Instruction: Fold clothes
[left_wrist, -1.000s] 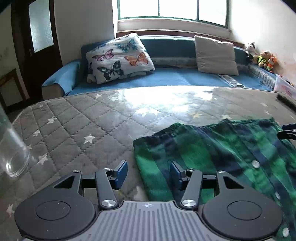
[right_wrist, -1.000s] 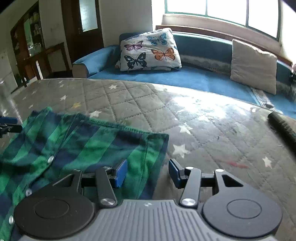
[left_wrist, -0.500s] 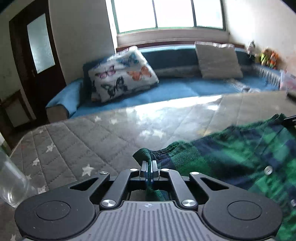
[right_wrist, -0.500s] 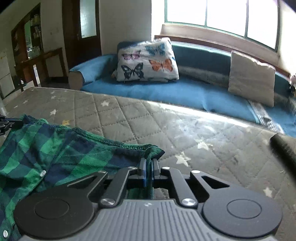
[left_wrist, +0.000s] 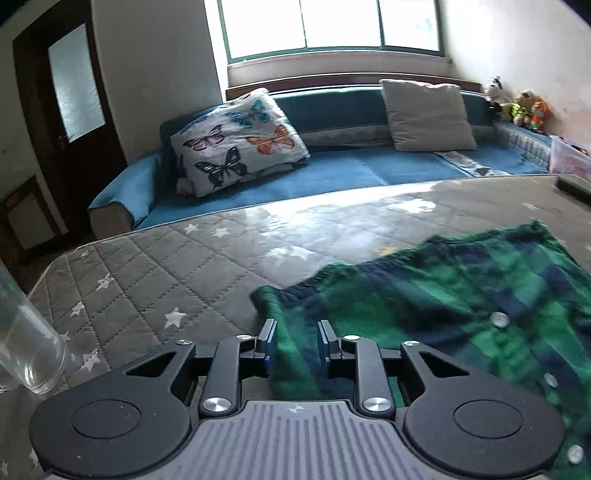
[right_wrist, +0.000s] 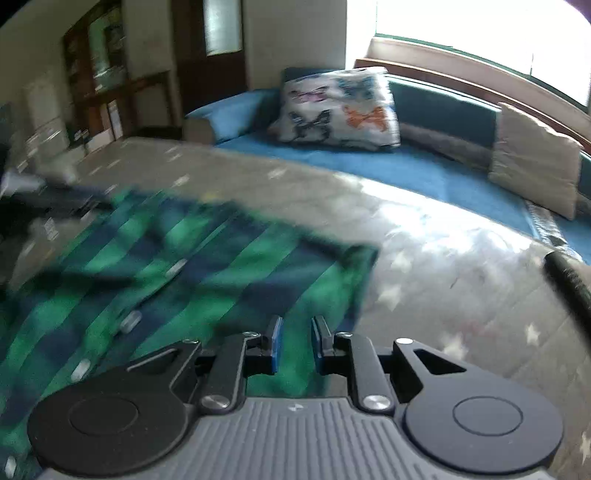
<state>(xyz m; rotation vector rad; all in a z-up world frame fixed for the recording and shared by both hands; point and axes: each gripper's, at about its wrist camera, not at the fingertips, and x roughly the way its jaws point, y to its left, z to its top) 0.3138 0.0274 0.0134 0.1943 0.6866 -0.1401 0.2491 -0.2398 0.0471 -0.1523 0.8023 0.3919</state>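
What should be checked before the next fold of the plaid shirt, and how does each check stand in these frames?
1. Left gripper open, nothing pinched: ok.
2. Right gripper open, nothing pinched: ok.
3. Plaid shirt resting on the quilted mat: ok.
4. Shirt lying smooth: cannot tell, right wrist view is blurred.
5. Clear glass apart from the shirt: ok.
6. Dark object apart from the shirt's edge: ok.

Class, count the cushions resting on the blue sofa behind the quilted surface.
2: a butterfly cushion at the sofa's left end, a plain beige cushion towards the right. Others may be hidden.
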